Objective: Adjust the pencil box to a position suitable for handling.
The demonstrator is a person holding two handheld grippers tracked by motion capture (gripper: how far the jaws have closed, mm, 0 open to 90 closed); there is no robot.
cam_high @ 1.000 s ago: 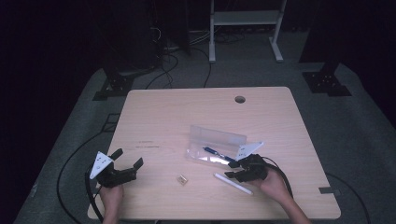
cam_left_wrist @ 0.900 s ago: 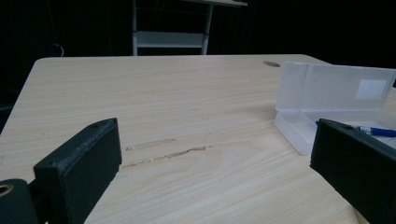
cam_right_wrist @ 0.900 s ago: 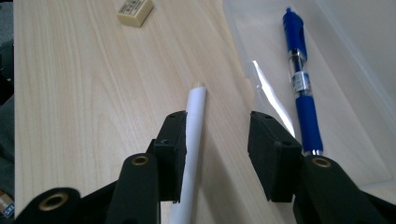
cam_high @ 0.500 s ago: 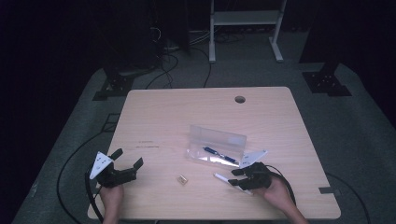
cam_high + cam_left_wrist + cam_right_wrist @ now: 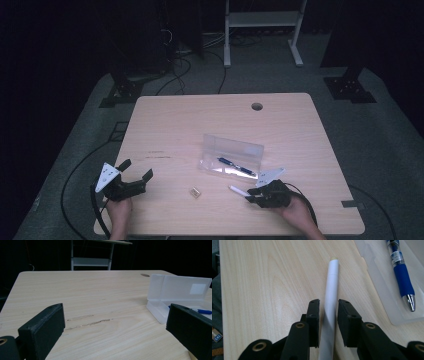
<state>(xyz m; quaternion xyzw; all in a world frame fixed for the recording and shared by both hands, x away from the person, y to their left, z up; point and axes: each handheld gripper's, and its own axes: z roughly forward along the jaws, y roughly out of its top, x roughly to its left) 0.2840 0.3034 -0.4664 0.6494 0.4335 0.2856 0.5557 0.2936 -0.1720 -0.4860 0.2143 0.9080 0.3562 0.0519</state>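
Your right gripper (image 5: 254, 198) sits low on the bench (image 5: 175, 125) at about 5 o'clock in the high view, and its fingers (image 5: 313, 315) have just been closing around the white pen (image 5: 330, 302). In the right gripper view the pen runs straight up between the two fingers toward 12 o'clock, its pale tip lying flat on the wood. The fingers stand narrow, one on each side of the barrel, close enough that a thin gap may remain on each side; you cannot tell from here whether they press on it yet.

Just beside it, at 1 o'clock in that view, the blue pen (image 5: 402, 277) lies in the tray of the clear plastic case (image 5: 232, 155), whose lid stands open and upright behind it. In the high view the white pen (image 5: 237, 190) rests just in front of the case, apart from it.

Your left gripper (image 5: 134, 177) rests near the bench's edge at 7 o'clock, fingers (image 5: 42, 330) spread wide with nothing between them, pointing across the bench toward the case. A small tan object (image 5: 194, 192) lies between your two grippers, well apart from both.
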